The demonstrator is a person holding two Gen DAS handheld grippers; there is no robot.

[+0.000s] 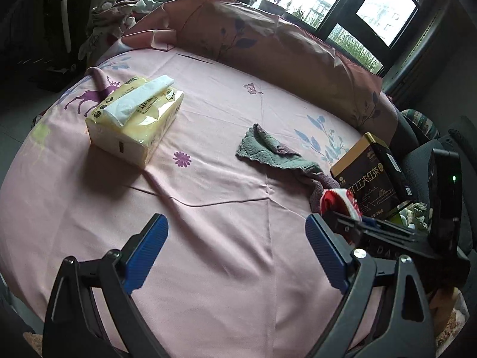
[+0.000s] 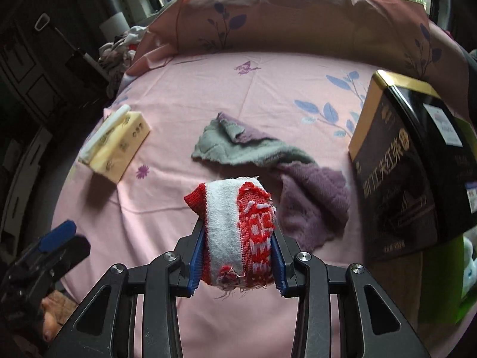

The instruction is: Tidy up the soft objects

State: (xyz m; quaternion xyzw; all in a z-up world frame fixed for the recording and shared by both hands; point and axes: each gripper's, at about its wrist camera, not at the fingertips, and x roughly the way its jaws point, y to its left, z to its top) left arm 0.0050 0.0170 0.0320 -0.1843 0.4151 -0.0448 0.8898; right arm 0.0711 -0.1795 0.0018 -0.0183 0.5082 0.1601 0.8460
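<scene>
Red-and-white knitted sock (image 2: 238, 232) pinched between right gripper (image 2: 237, 256) pads, held clear of the pink bedsheet (image 2: 238, 322) for carrying. Left gripper (image 1: 235, 250) spread wide, empty, ready over the near sheet; grey-and-purple cloth (image 1: 274, 152) lying farther off, unsorted

Daylight enters through blown-out windows (image 1: 384, 15) behind bed (image 1: 208, 179); soft shadows; left side dim; fisheye edges curved, slightly blurred.

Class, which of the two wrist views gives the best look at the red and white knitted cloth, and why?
The right wrist view: the red and white knitted cloth sits centred and close, clamped in the right gripper, pattern and frayed threads visible. The left wrist view shows only a small part of it, near the black tea box.
</scene>
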